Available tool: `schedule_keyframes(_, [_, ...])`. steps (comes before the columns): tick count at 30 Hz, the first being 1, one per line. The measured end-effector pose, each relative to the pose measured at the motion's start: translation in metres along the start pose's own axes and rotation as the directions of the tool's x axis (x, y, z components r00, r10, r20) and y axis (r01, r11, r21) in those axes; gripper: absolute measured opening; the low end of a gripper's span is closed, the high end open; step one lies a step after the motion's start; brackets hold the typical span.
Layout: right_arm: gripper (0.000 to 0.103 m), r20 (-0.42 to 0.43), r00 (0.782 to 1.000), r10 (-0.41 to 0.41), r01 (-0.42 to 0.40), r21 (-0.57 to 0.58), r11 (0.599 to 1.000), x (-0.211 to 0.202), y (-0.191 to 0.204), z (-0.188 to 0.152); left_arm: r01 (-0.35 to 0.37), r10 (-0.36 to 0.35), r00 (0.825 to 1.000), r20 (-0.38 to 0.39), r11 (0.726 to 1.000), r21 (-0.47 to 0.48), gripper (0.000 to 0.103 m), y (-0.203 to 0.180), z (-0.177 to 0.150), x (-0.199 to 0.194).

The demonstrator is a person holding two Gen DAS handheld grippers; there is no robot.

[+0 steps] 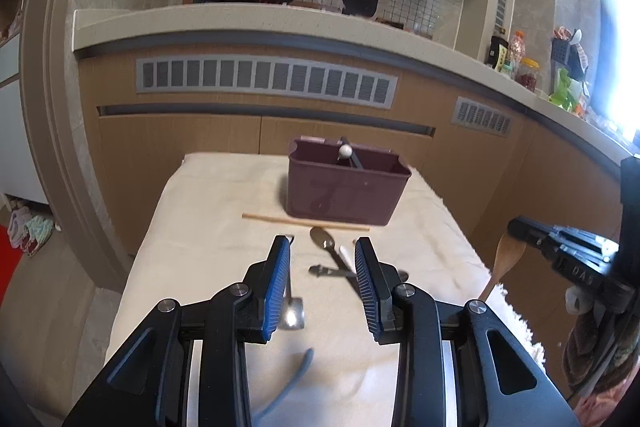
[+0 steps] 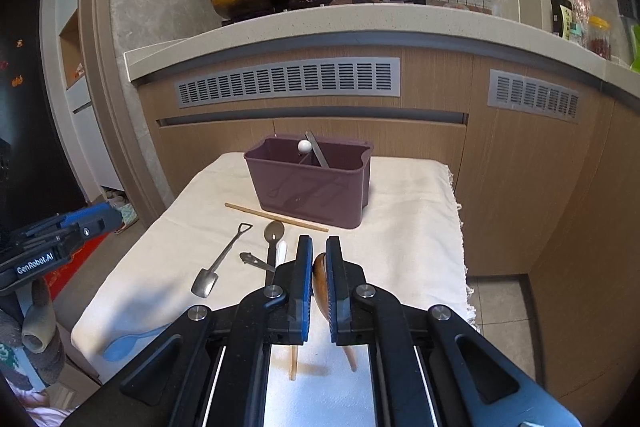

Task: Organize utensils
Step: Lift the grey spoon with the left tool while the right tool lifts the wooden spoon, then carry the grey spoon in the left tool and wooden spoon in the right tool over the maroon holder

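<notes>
My right gripper (image 2: 319,243) is shut on the bowl of a wooden spoon (image 2: 319,273), held above the cloth; its handle hangs below the jaws. In the left wrist view the same wooden spoon (image 1: 505,259) hangs from the right gripper (image 1: 517,229) at the right edge. My left gripper (image 1: 322,245) is open over the cloth with nothing between its fingers. A purple utensil holder (image 2: 312,187) stands at the far end, holding a white ball-tipped utensil (image 2: 304,146) and a grey handle. On the cloth lie a chopstick (image 2: 276,217), a metal spoon (image 2: 273,231), a shovel-shaped spoon (image 2: 219,267) and a blue spoon (image 2: 128,343).
A cream cloth (image 2: 412,227) covers the small table, with a frayed right edge and floor beyond. A second chopstick (image 2: 293,363) lies under my right gripper. A small dark metal tool (image 2: 256,261) lies beside the metal spoon. Wooden cabinets and a countertop (image 2: 360,23) stand behind.
</notes>
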State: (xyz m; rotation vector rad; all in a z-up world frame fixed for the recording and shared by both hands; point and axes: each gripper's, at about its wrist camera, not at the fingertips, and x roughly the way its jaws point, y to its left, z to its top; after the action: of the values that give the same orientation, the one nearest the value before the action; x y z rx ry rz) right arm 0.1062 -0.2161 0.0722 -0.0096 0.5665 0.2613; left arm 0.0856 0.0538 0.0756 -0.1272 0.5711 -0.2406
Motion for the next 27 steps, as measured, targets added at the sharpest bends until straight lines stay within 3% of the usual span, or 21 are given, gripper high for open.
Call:
schedule_keyframes(2, [0.006, 0.013, 1.0, 0.004, -0.004, -0.011, 1.0, -0.003, 0.003, 0.003, 0.001, -0.001, 0.999, -0.04, 1.0, -0.002, 0.036, 0.009, -0.004, 0.002])
schedule_keyframes(5, [0.006, 0.015, 1.0, 0.015, -0.014, -0.017, 1.0, -0.004, 0.007, 0.006, 0.034, -0.024, 0.987, -0.159, 0.998, 0.058, 0.038, 0.017, -0.024, 0.011])
schedule_keyframes(7, [0.006, 0.011, 1.0, 0.022, -0.022, -0.018, 1.0, -0.003, 0.008, 0.006, 0.058, -0.031, 0.974, -0.225, 0.991, 0.117, 0.041, 0.016, -0.04, 0.017])
schedule_keyframes(11, [0.006, -0.007, 0.999, 0.031, -0.031, -0.016, 0.999, 0.002, 0.01, 0.005, 0.102, -0.017, 0.931, -0.366, 0.971, 0.215, 0.041, 0.009, -0.062, 0.045])
schedule_keyframes(16, [0.006, -0.02, 0.999, 0.029, -0.029, -0.021, 0.999, 0.006, 0.01, 0.001, 0.139, 0.066, 0.868, -0.493, 0.92, 0.367, 0.04, -0.008, -0.072, 0.087])
schedule_keyframes(19, [0.006, -0.028, 0.999, 0.025, -0.026, -0.018, 1.0, 0.008, 0.009, 0.0, 0.174, 0.109, 0.811, -0.574, 0.893, 0.415, 0.034, -0.013, -0.079, 0.11])
schedule_keyframes(21, [0.006, -0.032, 0.999, 0.022, -0.023, -0.018, 1.0, 0.009, 0.008, -0.001, 0.188, 0.127, 0.771, -0.624, 0.891, 0.413, 0.03, -0.011, -0.083, 0.123])
schedule_keyframes(23, [0.006, -0.037, 0.999, 0.021, -0.021, -0.019, 1.0, 0.011, 0.008, 0.0, 0.201, 0.11, 0.745, -0.658, 0.904, 0.378, 0.028, -0.008, -0.079, 0.126])
schedule_keyframes(25, [0.006, -0.038, 0.999, 0.02, -0.021, -0.017, 1.0, 0.012, 0.008, 0.0, 0.19, 0.105, 0.732, -0.673, 0.918, 0.349, 0.019, -0.004, -0.078, 0.126])
schedule_keyframes(26, [0.006, -0.038, 0.999, 0.022, -0.023, -0.015, 1.0, 0.012, 0.008, 0.001, 0.181, 0.107, 0.734, -0.67, 0.921, 0.345, 0.015, -0.002, -0.078, 0.126])
schedule_keyframes(27, [0.006, -0.037, 0.999, 0.024, -0.024, -0.012, 1.0, 0.011, 0.008, 0.0, 0.154, 0.113, 0.752, -0.65, 0.928, 0.339, 0.014, 0.0, -0.077, 0.122])
